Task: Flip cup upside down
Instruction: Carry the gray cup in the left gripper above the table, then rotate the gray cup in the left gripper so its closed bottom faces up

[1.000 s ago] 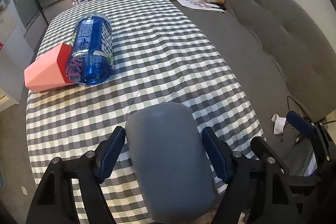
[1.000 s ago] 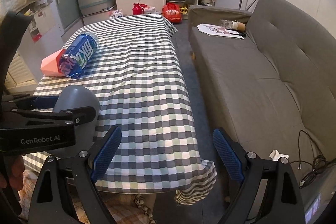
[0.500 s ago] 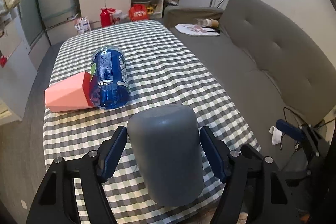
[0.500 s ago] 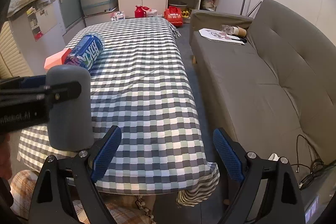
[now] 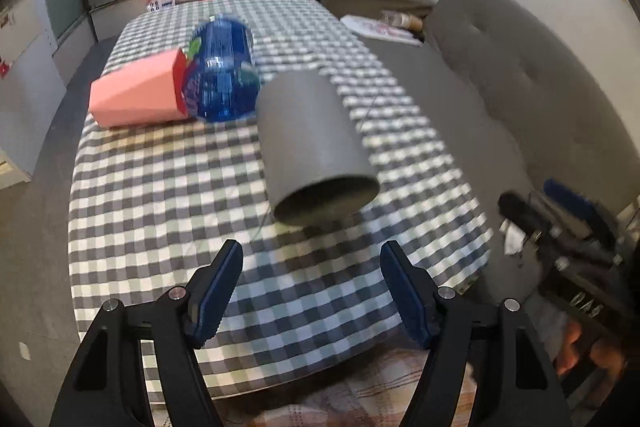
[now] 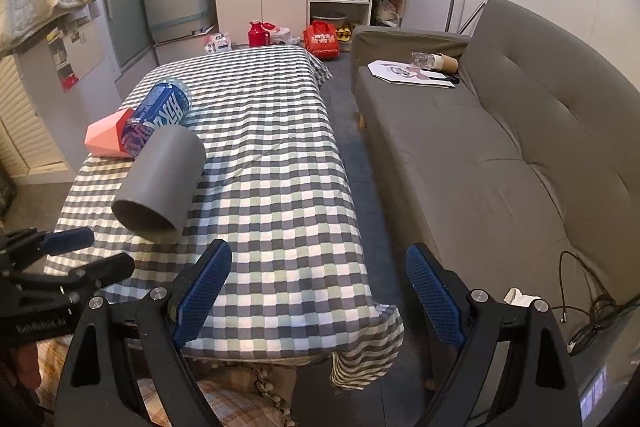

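The grey cup (image 5: 314, 143) lies tilted on the checked worktop (image 5: 160, 195), mouth toward the wide-open, empty left gripper (image 5: 310, 295); it appears light, rigid and smooth, so grasp mid-wall; the right gripper (image 6: 318, 301) is likewise open, empty.

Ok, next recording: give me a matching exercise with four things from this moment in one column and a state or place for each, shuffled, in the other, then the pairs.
Things
1. grey cylindrical cup
2. blue plastic bottle
3. left gripper
4. brown paper cup

States or places
A. lying on the grey sofa
B. open, holding nothing
C. mouth down on the checked tablecloth, in neither gripper
D. on its side, cap end in the pink box

Pairs: 1-C, 2-D, 3-B, 4-A
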Motion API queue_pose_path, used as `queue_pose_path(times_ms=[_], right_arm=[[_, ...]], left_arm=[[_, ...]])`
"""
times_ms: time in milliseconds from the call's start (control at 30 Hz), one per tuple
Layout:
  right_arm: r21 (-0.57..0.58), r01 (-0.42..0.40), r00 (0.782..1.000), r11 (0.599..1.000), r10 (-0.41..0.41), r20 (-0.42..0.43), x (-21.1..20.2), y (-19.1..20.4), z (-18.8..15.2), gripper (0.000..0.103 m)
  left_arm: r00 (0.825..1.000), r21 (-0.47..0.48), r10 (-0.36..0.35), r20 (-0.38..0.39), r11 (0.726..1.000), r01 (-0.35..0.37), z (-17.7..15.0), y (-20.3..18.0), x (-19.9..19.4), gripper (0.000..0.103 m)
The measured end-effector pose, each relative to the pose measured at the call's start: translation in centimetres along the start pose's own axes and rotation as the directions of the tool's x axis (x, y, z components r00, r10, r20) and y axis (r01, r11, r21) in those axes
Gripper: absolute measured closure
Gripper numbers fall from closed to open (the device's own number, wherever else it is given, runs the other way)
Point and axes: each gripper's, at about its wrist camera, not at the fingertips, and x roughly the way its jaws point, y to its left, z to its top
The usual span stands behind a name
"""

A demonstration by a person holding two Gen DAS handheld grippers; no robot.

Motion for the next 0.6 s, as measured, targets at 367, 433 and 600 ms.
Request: queue_pose_path(times_ms=[367,433,600], right_arm=[[0.005,-0.001,1.0,1.0,0.001,-0.012,0.8,-0.1,-0.2,0.014],[0.004,-0.005,1.0,1.0,0.005,-0.02,1.1,0.0,-0.3,0.014],[0.005,-0.01,0.999,1.0,0.01,-0.037,2.4,0.1,-0.4,0.014]], left_arm=[[0.997,-0.039,0.05,-0.056,0.998,-0.052,8.1,-0.5,3.4,0.028],[0.991,-0.068,0.074,-0.115,0.994,-0.082,8.8,-0.1,5.7,0.028],[0.983,-0.12,0.016,-0.181,0.992,-0.039,9.2,0.7,8.8,0.027]])
